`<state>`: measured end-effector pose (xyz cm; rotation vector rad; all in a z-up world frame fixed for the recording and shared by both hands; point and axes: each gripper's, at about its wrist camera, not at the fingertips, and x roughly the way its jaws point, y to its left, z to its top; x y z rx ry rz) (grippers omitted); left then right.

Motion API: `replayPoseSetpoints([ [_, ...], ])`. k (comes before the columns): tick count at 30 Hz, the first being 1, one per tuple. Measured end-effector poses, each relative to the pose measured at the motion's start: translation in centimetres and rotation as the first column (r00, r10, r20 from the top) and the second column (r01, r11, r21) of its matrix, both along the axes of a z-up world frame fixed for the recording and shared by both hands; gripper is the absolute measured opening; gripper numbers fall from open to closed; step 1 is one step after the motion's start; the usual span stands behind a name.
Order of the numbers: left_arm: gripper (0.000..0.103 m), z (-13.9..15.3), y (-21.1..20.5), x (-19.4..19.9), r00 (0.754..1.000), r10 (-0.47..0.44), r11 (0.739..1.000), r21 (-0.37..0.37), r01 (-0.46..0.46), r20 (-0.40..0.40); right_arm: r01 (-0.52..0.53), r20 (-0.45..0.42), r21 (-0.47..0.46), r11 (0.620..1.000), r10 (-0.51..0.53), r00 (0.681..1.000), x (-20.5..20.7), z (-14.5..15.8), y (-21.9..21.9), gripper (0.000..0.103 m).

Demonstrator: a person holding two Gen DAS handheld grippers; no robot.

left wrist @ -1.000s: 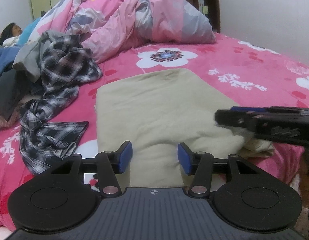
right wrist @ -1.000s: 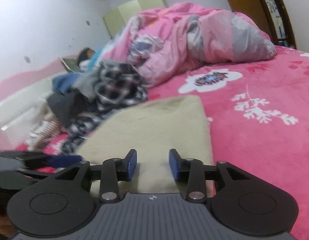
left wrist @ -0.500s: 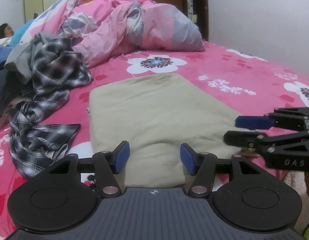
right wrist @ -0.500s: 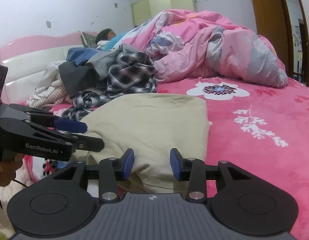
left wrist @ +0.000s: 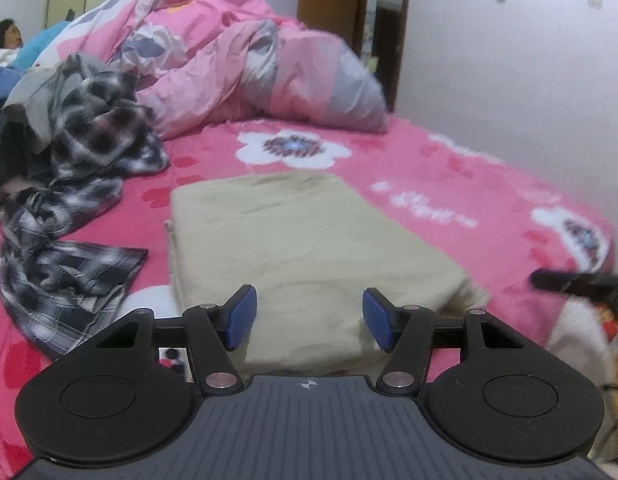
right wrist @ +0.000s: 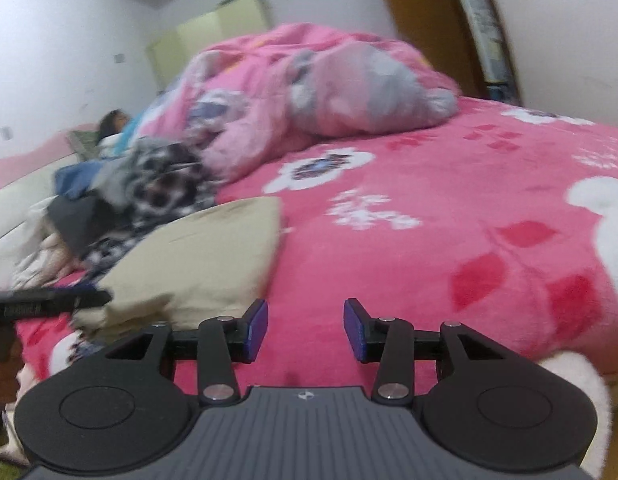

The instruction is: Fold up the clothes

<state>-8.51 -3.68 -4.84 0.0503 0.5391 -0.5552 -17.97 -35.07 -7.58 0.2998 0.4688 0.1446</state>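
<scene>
Left wrist view: left tongs point(left wrist: 305, 322) released, gripping nothing, hovering over the near end of the folded beige garment point(left wrist: 301, 240), lying flat near the bed's point(left wrist: 449, 172) near edge. Plaid shirt point(left wrist: 81, 200) crumpled toward the left edge, unfolded. Risk: brushing the beige stack on the reach across and dragging its layers open.

Right wrist view: right tongs point(right wrist: 305, 330) released too, empty, above bare pink blanket point(right wrist: 449, 232) beside the beige garment point(right wrist: 201, 256). Left tongs point(right wrist: 49, 302) near its corner. Risk: snagging the plush blanket along with cloth; tugging the plaid shirt point(right wrist: 165, 184) from the heap could pull neighbouring clothes point(right wrist: 81, 204) along.
</scene>
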Motion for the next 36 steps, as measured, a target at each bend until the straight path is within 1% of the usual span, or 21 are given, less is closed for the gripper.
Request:
replayPoseSetpoints([
  [2,0.059,0.4,-0.9,-0.6,0.999,-0.041,0.999,0.024,0.040,0.029,-0.058,0.003,-0.030,0.998,0.059,0.998,0.6,-0.3,1.1,0.045],
  [4,0.059,0.4,-2.3,-1.0,0.996,-0.067,0.994,0.091,0.061,0.061,-0.112,-0.002,-0.074,0.991,0.112,0.994,1.3,-0.8,2.3,0.045],
  [6,0.059,0.2,-3.5,-1.3,0.992,-0.101,0.987,0.136,0.090,0.078,-0.150,-0.008,-0.120,0.981,0.150,0.989,2.0,-1.1,3.4,0.045],
  [8,0.059,0.0,-4.8,-1.5,0.987,-0.137,0.979,0.164,0.122,0.083,-0.176,-0.013,-0.152,0.972,0.176,0.984,2.4,-1.5,4.1,0.044],
  [9,0.059,-0.1,-5.5,-1.6,0.984,-0.157,0.974,0.179,0.139,0.086,-0.184,-0.015,-0.170,0.968,0.184,0.983,2.7,-1.8,4.3,0.041],
  [10,0.059,-0.3,-6.0,-1.7,0.981,-0.174,0.969,0.195,0.154,0.089,-0.190,-0.014,-0.183,0.965,0.191,0.981,3.0,-1.9,4.6,0.036],
  [11,0.059,-0.4,-6.6,-1.8,0.977,-0.189,0.963,0.213,0.166,0.096,-0.190,-0.007,-0.190,0.963,0.192,0.981,3.3,-1.9,4.8,0.025],
  [13,0.059,-0.7,-7.6,-2.0,0.970,-0.218,0.950,0.251,0.185,0.111,-0.184,0.033,-0.184,0.966,0.193,0.981,3.6,-1.3,4.9,0.016],
  [16,0.060,-1.3,-9.0,-1.9,0.962,-0.242,0.931,0.308,0.194,0.125,-0.144,0.091,-0.207,0.968,0.166,0.982,3.9,-0.8,5.4,0.016],
  [20,0.060,-1.9,-10.8,-1.4,0.958,-0.246,0.910,0.375,0.178,0.144,-0.111,0.092,-0.219,0.969,0.134,0.987,4.2,-1.9,5.6,0.019],
  [21,0.060,-2.1,-11.2,-1.4,0.955,-0.250,0.901,0.399,0.170,0.159,-0.102,0.103,-0.218,0.970,0.127,0.987,3.9,-1.7,5.7,0.018],
  [23,0.061,-2.4,-11.6,-1.3,0.950,-0.253,0.890,0.429,0.154,0.184,-0.110,0.118,-0.182,0.977,0.132,0.984,3.5,-1.4,5.0,0.018],
  [24,0.061,-2.5,-11.7,-1.1,0.951,-0.249,0.890,0.431,0.149,0.185,-0.109,0.114,-0.178,0.978,0.130,0.985,3.5,-1.6,4.8,0.019],
  [26,0.062,-2.7,-11.7,-0.7,0.959,-0.230,0.899,0.412,0.145,0.164,-0.093,0.099,-0.193,0.977,0.114,0.989,3.9,-2.2,4.5,0.025],
  [28,0.062,-2.7,-11.4,-0.8,0.961,-0.230,0.903,0.402,0.151,0.155,-0.091,0.090,-0.168,0.982,0.108,0.990,3.9,-2.4,4.1,0.028],
  [30,0.062,-2.4,-10.7,-1.2,0.958,-0.244,0.902,0.398,0.167,0.150,-0.101,0.075,-0.138,0.985,0.112,0.991,4.0,-2.4,3.7,0.028],
  [31,0.062,-2.2,-10.1,-1.5,0.957,-0.251,0.902,0.393,0.177,0.146,-0.128,0.062,-0.127,0.984,0.137,0.989,3.9,-2.1,3.4,0.028],
  [33,0.063,-1.7,-8.4,-2.2,0.956,-0.259,0.907,0.375,0.192,0.137,-0.161,0.064,-0.118,0.980,0.169,0.983,3.2,-1.6,2.8,0.030],
  [34,0.064,-1.5,-7.5,-2.4,0.959,-0.252,0.912,0.363,0.190,0.132,-0.180,0.067,-0.115,0.977,0.189,0.980,2.8,-1.4,2.7,0.030],
  [36,0.065,-1.2,-5.6,-2.8,0.970,-0.211,0.929,0.333,0.160,0.122,-0.218,0.074,-0.110,0.970,0.227,0.971,2.2,-0.9,2.5,0.030],
])
